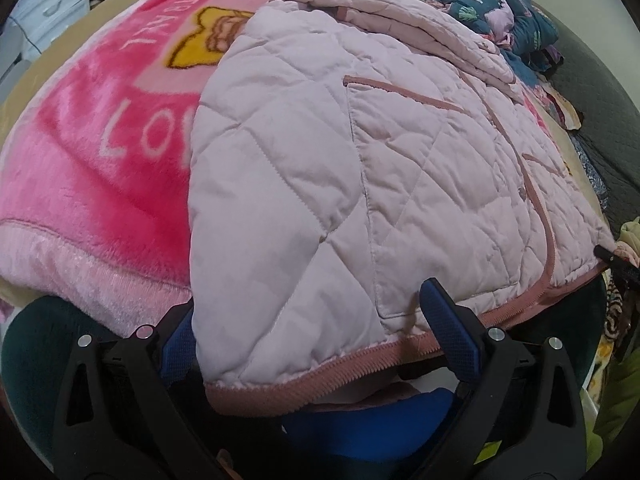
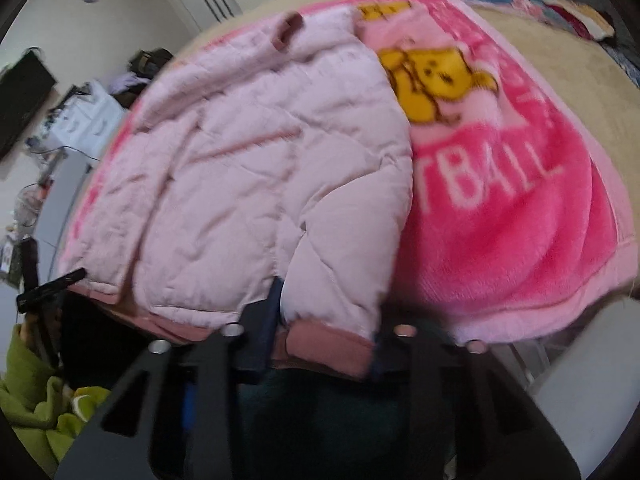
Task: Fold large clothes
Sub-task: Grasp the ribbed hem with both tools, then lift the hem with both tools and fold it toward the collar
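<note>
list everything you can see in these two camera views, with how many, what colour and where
jacket: one, pale pink, quilted, darker pink hem, lying flat on the blanket
blanket: one, bright pink with yellow figures and white letters, spread under the jacket
clothes pile: one, mostly dark blue patterned, far side of the bed
drawers: one unit, white, beside the bed
green cloth: one, lime, low at the near edge
left gripper: one, black with blue fingers, either side of the jacket's hem corner
right gripper: one, black, fingers closed on the jacket's hem
</note>
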`<state>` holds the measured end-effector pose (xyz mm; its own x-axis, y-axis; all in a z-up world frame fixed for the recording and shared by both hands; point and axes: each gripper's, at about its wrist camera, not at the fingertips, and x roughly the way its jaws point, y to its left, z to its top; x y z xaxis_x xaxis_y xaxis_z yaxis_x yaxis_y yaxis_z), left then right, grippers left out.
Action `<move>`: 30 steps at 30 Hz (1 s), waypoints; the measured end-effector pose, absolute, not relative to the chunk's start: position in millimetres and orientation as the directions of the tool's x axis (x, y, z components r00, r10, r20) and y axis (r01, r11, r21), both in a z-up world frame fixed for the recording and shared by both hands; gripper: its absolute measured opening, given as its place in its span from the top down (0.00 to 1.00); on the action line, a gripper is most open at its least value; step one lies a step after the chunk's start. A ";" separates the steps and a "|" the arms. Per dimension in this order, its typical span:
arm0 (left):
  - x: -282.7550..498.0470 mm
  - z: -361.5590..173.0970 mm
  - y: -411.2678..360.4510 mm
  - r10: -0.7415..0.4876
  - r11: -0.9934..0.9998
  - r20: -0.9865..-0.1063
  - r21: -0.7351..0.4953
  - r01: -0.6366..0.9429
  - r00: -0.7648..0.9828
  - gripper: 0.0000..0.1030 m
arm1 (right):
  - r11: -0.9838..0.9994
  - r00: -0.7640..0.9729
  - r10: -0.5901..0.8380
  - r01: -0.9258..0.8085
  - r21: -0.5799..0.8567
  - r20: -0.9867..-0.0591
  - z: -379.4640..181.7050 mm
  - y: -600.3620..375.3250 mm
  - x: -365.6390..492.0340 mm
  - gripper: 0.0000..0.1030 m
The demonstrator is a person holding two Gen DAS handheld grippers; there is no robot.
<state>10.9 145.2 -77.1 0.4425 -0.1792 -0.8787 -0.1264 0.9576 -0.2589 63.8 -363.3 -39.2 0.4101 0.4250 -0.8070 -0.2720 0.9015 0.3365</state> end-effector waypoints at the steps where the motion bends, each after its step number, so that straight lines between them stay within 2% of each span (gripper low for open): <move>1: 10.2 -76.9 145.0 -0.179 0.957 -0.879 -0.259 -0.128 0.443 0.10 | 0.894 0.427 0.441 -0.283 0.346 -0.790 -33.0 -361.9 63.0 0.78; 3: 9.5 -77.1 144.5 -0.178 0.957 -0.881 -0.258 -0.131 0.439 0.11 | 0.883 0.457 0.466 -0.295 0.365 -0.758 -22.2 -360.8 64.6 0.79; 5: 8.4 -76.1 146.3 -0.163 0.956 -0.882 -0.251 -0.149 0.442 0.19 | 0.874 0.483 0.485 -0.303 0.381 -0.729 -12.6 -361.2 66.5 0.81; 6: 7.1 -75.7 148.8 -0.156 0.954 -0.883 -0.250 -0.162 0.443 0.30 | 0.870 0.493 0.492 -0.305 0.387 -0.717 -9.2 -361.7 67.5 0.81; 7: 6.6 -75.3 151.4 -0.155 0.951 -0.881 -0.255 -0.172 0.447 0.46 | 0.864 0.507 0.504 -0.307 0.400 -0.699 -4.9 -363.3 68.1 0.82; 8: 5.8 -74.6 155.1 -0.161 0.946 -0.877 -0.268 -0.184 0.453 0.51 | 0.857 0.519 0.516 -0.307 0.414 -0.682 -1.4 -364.9 69.4 0.82; 9: 3.9 -73.5 160.1 -0.181 0.934 -0.867 -0.300 -0.195 0.463 0.61 | 0.853 0.529 0.521 -0.306 0.422 -0.670 1.5 -365.8 71.4 0.82; 10: 2.9 -71.8 161.0 -0.178 0.932 -0.865 -0.301 -0.201 0.470 0.75 | 0.852 0.535 0.522 -0.306 0.424 -0.664 3.1 -365.8 72.8 0.82; 13: 1.2 -62.1 159.2 -0.183 0.932 -0.846 -0.312 -0.187 0.501 0.85 | 0.848 0.550 0.528 -0.304 0.433 -0.647 6.2 -365.5 75.7 0.82; 18: 4.8 -33.4 150.6 -0.150 0.952 -0.811 -0.273 -0.139 0.566 0.89 | 0.843 0.574 0.533 -0.299 0.446 -0.622 8.3 -367.2 77.2 0.83; 24: 15.5 -3.5 148.6 -0.158 0.944 -0.750 -0.306 -0.125 0.642 0.90 | 0.840 0.627 0.531 -0.301 0.451 -0.570 16.6 -368.1 72.3 0.84; 30: 28.3 24.8 143.1 -0.131 0.953 -0.690 -0.286 -0.101 0.711 0.90 | 0.832 0.657 0.538 -0.313 0.458 -0.528 33.0 -365.2 82.4 0.84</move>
